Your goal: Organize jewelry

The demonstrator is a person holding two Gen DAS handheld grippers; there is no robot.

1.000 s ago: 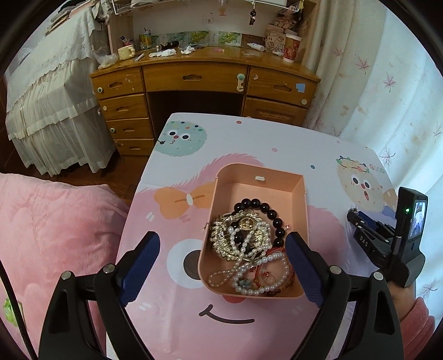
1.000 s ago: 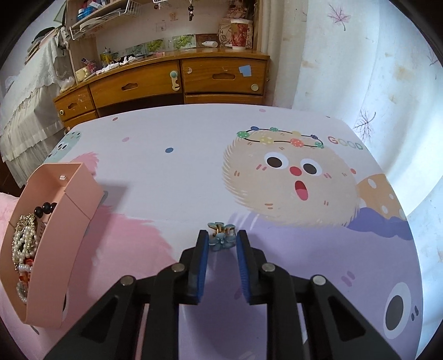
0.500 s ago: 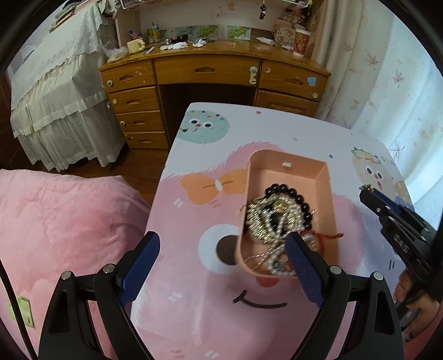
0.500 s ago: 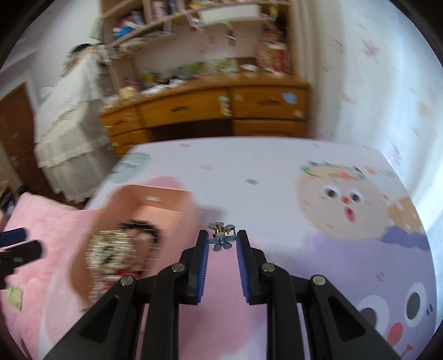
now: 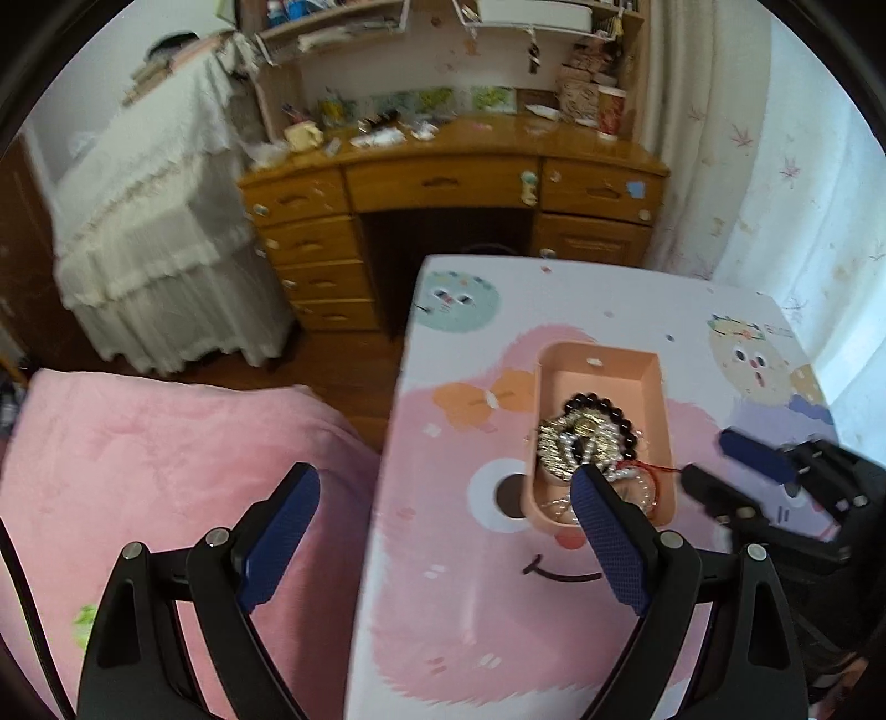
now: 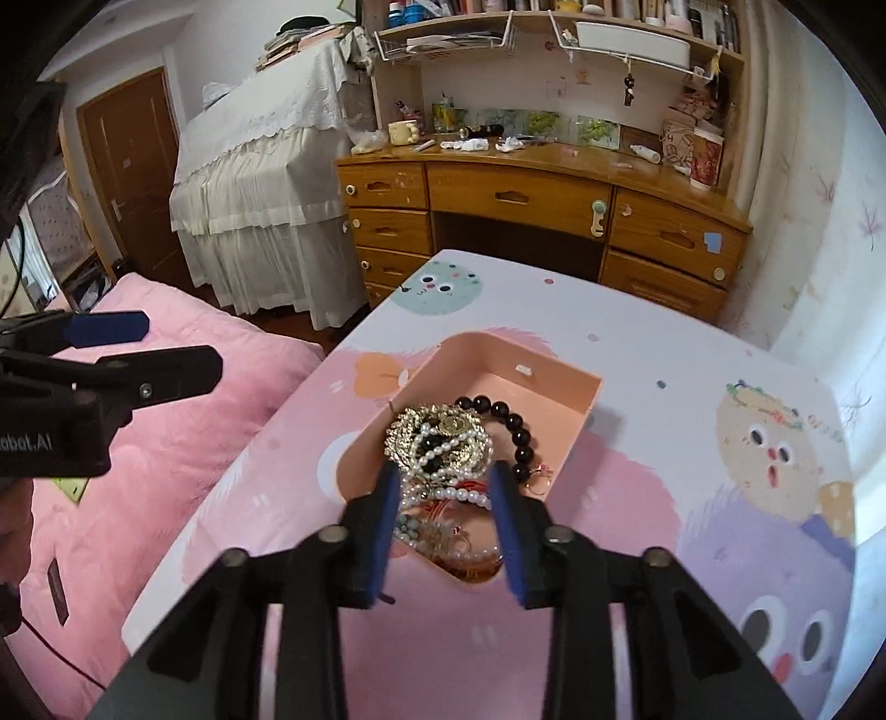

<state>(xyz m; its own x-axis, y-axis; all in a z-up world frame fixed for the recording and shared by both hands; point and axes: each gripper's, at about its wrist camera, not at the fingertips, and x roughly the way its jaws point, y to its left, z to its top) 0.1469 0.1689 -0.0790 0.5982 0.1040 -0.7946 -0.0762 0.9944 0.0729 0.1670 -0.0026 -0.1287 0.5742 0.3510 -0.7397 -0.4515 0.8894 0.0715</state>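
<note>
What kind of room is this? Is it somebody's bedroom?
Probably a bedroom: a pink blanket beside the cartoon-print table, a wooden desk with drawers, cluttered shelves above.

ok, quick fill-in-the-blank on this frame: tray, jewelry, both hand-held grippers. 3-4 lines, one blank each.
1. The jewelry lies piled in a ____-coloured tray.
2. The right hand-held gripper hovers over the tray with its jaws ____ and nothing between them.
3. The left hand-held gripper is open and holds ____.
4. The bracelet of large round beads is ____ in colour.

Missing words: pink; open; nothing; black
</note>
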